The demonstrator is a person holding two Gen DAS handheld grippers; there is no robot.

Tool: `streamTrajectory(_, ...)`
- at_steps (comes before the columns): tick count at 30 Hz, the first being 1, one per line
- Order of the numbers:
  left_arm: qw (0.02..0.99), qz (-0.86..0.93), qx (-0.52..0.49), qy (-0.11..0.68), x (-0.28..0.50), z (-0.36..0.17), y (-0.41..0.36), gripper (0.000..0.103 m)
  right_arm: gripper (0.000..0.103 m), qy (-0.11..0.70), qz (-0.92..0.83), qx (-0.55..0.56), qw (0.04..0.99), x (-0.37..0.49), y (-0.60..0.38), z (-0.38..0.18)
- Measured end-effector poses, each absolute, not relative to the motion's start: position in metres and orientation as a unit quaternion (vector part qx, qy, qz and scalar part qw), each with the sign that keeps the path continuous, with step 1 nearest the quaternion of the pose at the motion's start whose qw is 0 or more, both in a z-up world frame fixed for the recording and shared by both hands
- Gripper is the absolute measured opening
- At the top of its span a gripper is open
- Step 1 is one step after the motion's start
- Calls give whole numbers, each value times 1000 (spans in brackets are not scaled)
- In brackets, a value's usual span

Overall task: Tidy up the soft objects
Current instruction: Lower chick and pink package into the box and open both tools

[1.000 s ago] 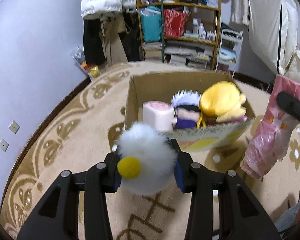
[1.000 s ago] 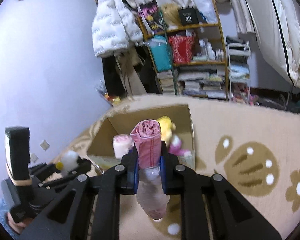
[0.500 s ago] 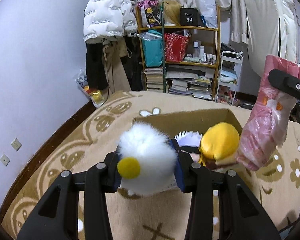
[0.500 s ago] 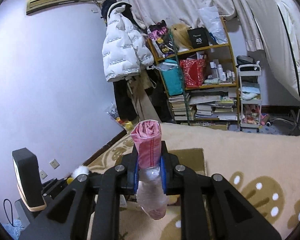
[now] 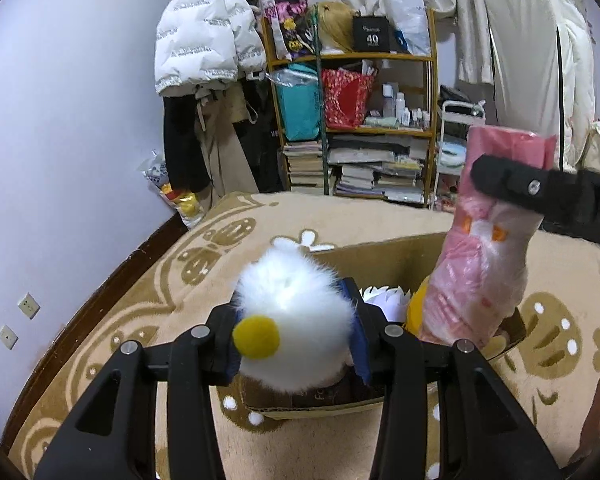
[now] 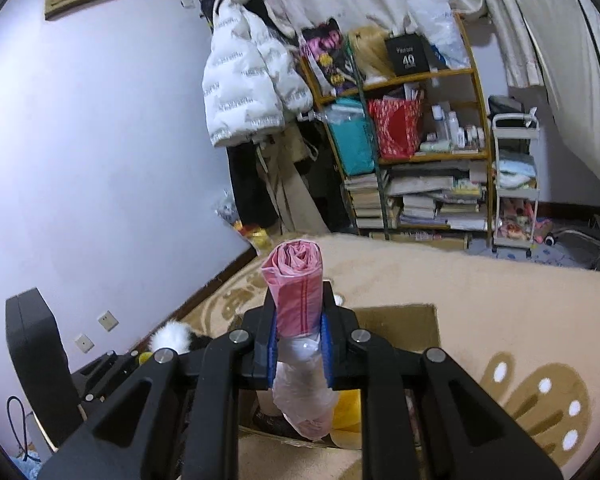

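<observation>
My left gripper (image 5: pixel 294 332) is shut on a fluffy white ball plush with a yellow spot (image 5: pixel 292 320), held above the near edge of an open cardboard box (image 5: pixel 380 252) on the carpet. My right gripper (image 6: pixel 298 340) is shut on a rolled pink soft bundle in clear plastic (image 6: pixel 296 292), which hangs over the box (image 6: pixel 412 320). In the left wrist view the bundle (image 5: pixel 484 272) hangs at the right over the box, with the right gripper's finger across it. A yellow plush (image 5: pixel 414 308) and a white-haired doll (image 5: pixel 384 300) lie in the box, mostly hidden.
A beige patterned carpet (image 5: pixel 220 248) covers the floor. A crowded wooden shelf (image 5: pixel 360 120) with books and bags stands at the back, a white jacket (image 5: pixel 204 48) hangs left of it, and a small white cart (image 6: pixel 514 184) stands to its right.
Both grippers rose and moved in over the box with their loads. The views tilted up, so the box dropped lower in frame. The pink bundle came closer to the left gripper.
</observation>
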State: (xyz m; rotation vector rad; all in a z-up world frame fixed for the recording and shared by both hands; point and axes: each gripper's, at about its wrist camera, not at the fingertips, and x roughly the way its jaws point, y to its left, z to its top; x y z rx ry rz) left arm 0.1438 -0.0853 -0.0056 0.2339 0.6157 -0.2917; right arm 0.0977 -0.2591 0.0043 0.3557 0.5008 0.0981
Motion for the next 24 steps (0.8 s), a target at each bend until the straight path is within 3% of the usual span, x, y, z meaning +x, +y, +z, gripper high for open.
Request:
streamTrajectory(9, 925, -148, 108, 332, 161, -28, -88, 43, 20, 271, 49, 192, 942, 107, -268, -23)
streamTrajectory(17, 924, -142, 108, 339, 165, -34, -89, 57, 25, 291, 30, 220, 931, 112, -288, -35)
streamTrajectory(19, 922, -142, 110, 344, 166, -34, -88, 65, 26, 295, 28, 217, 930, 113, -289, -36)
streamTrajectory(21, 920, -143, 110, 348, 165, -33, -87, 70, 40, 301, 25, 216, 929, 112, -289, -36)
streamTrajectory(24, 917, -139, 109, 357, 162, -31, -85, 75, 51, 307, 28, 221, 925, 110, -289, -39)
